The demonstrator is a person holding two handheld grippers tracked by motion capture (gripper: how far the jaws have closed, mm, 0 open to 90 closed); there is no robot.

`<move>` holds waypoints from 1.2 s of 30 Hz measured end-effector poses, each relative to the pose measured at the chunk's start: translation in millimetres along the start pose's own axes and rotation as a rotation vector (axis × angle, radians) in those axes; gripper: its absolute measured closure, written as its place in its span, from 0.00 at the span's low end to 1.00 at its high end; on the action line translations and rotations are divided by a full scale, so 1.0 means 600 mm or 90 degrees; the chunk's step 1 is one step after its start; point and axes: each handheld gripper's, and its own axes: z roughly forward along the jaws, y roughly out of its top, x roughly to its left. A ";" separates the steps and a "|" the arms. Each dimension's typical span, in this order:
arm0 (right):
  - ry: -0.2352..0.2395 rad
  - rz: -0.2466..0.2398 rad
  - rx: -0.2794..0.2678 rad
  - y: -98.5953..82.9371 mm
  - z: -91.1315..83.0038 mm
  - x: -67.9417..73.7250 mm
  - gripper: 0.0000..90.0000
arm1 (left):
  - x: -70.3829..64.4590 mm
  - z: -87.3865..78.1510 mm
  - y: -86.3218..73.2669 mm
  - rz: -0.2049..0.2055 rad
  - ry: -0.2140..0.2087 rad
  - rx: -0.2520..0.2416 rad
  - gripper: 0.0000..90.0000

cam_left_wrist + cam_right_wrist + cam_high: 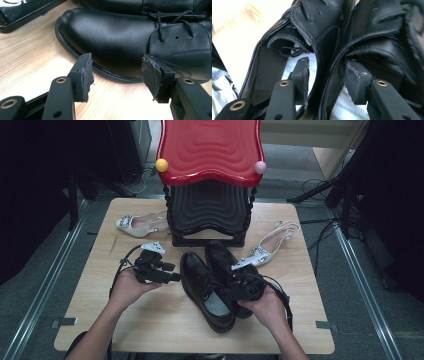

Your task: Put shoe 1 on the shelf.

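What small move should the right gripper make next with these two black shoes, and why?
Probably close the right gripper: its open fingers straddle the touching inner walls of both black shoes, one finger inside each opening, so pinching would likely grip the pair together.

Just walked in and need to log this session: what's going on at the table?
A person is working on a pair of black shoes on the table with two handheld grippers. The right gripper straddles the two touching inner walls of the shoes, one jaw inside each opening, not yet closed. The left gripper is open beside the left shoe's toe, apart from it. Two white heeled shoes lie either side of a red and black rack behind.
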 end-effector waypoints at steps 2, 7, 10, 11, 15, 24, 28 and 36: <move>0.002 0.004 0.010 0.004 0.011 -0.001 0.65 | 0.000 -0.002 -0.001 0.001 0.003 -0.002 0.48; -0.016 0.003 0.055 0.011 0.038 -0.001 0.68 | 0.004 -0.005 -0.002 -0.001 0.007 -0.005 0.48; -0.020 0.005 0.066 0.016 0.040 -0.003 0.69 | 0.006 -0.007 -0.002 -0.002 0.007 -0.008 0.48; -0.017 0.012 0.071 0.018 0.042 -0.004 0.70 | 0.006 -0.007 -0.002 -0.002 0.008 -0.008 0.48; -0.028 0.009 0.085 0.023 0.045 -0.005 0.75 | 0.006 -0.007 -0.002 0.000 0.010 -0.007 0.48; -0.036 0.043 0.089 0.021 0.038 -0.013 0.92 | 0.013 -0.011 -0.006 -0.006 0.016 -0.011 0.47; -0.025 0.046 0.099 0.019 0.027 -0.024 0.93 | 0.014 -0.014 -0.008 -0.006 0.021 -0.014 0.47; 0.031 0.066 0.079 0.021 -0.003 -0.033 0.93 | 0.020 -0.028 -0.016 -0.014 0.031 -0.024 0.47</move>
